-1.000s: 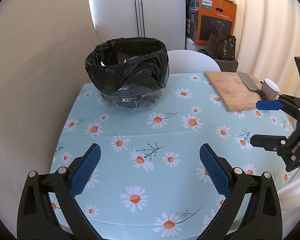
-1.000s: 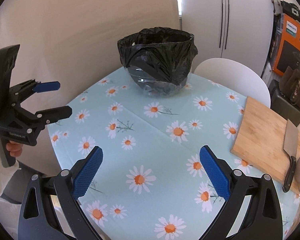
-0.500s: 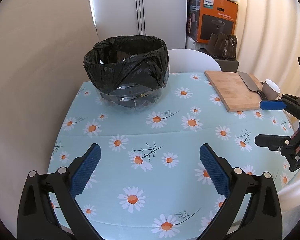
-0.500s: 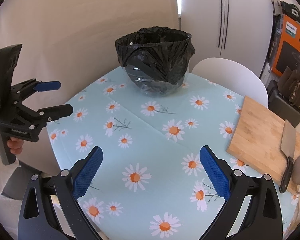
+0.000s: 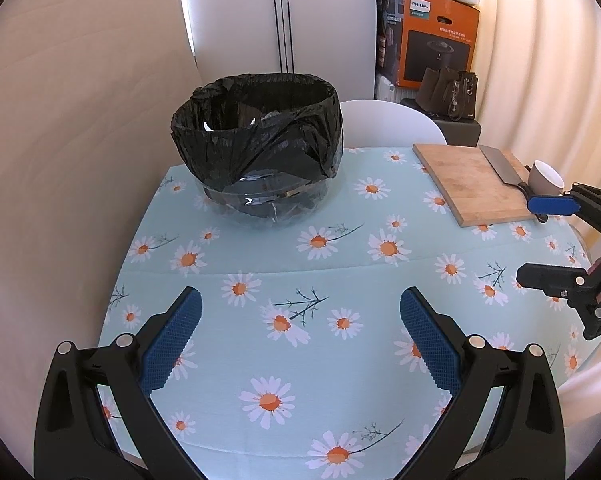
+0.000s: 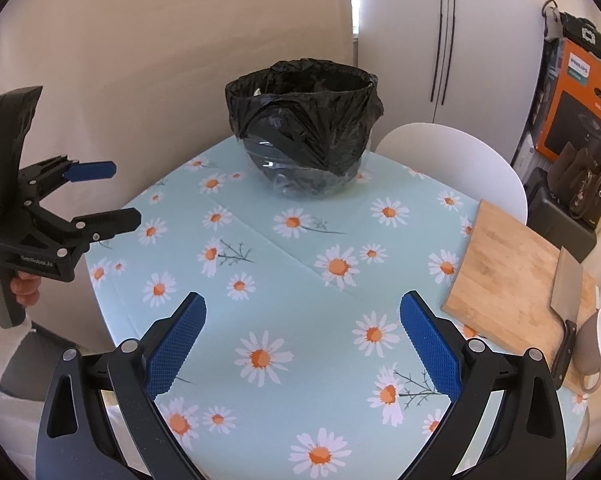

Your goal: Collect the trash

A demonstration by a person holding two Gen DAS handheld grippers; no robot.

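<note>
A clear bin lined with a black trash bag [image 5: 260,144] stands at the far side of the daisy-print table [image 5: 300,280]; it also shows in the right wrist view [image 6: 306,132]. My left gripper [image 5: 300,320] is open and empty above the near part of the table; in the right wrist view it sits at the left edge [image 6: 116,192]. My right gripper [image 6: 302,324] is open and empty; in the left wrist view it sits at the right edge [image 5: 536,240]. No loose trash shows on the cloth.
A wooden cutting board [image 5: 472,184] with a cleaver [image 5: 504,168] and a mug [image 5: 544,178] lies at the table's right side. A white chair [image 5: 388,124] stands behind the table. An orange box [image 5: 436,40] and a bag [image 5: 448,92] are against the back wall.
Both grippers have drawn back and risen slightly, so the bin and table look a little farther away. Both stay open and empty.
</note>
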